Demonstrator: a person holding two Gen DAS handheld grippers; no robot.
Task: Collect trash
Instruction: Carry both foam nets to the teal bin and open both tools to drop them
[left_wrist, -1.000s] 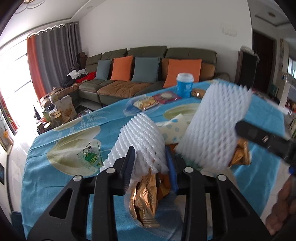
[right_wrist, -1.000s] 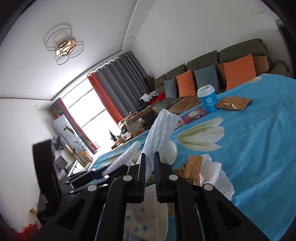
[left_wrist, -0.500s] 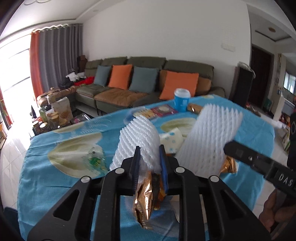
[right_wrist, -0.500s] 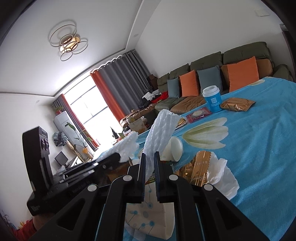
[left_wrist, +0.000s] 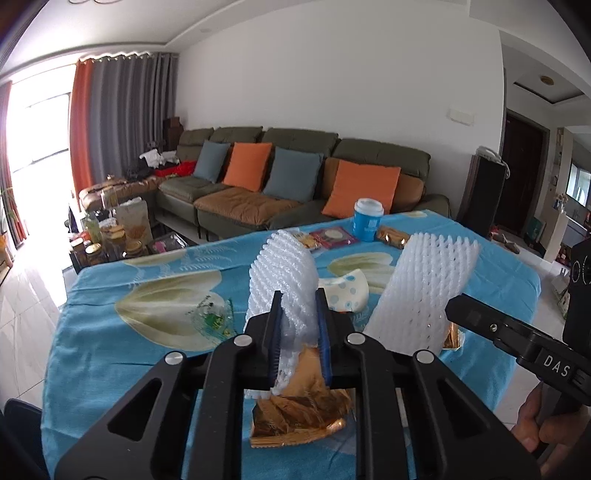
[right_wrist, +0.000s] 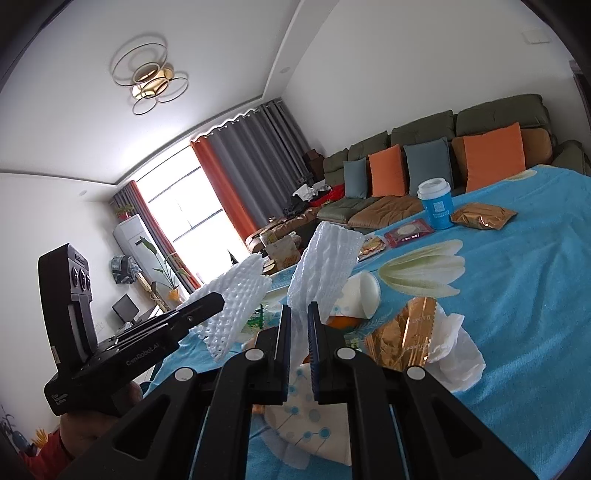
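Note:
My left gripper is shut on a white foam fruit net and holds it above the blue tablecloth. A gold foil wrapper lies under it. My right gripper is shut on a second white foam net, which also shows in the left wrist view. The left gripper's net shows in the right wrist view. A gold wrapper, a crumpled white tissue and a dotted paper cup lie below on the table.
A blue paper cup, a gold packet, a red packet and a biscuit pack sit at the far table edge. A clear plastic wrapper lies at the left. A sofa stands behind the table.
Both grippers have lifted with their foam nets still held. The left jaws have closed tighter on the net. The table pile now lies lower in both views.

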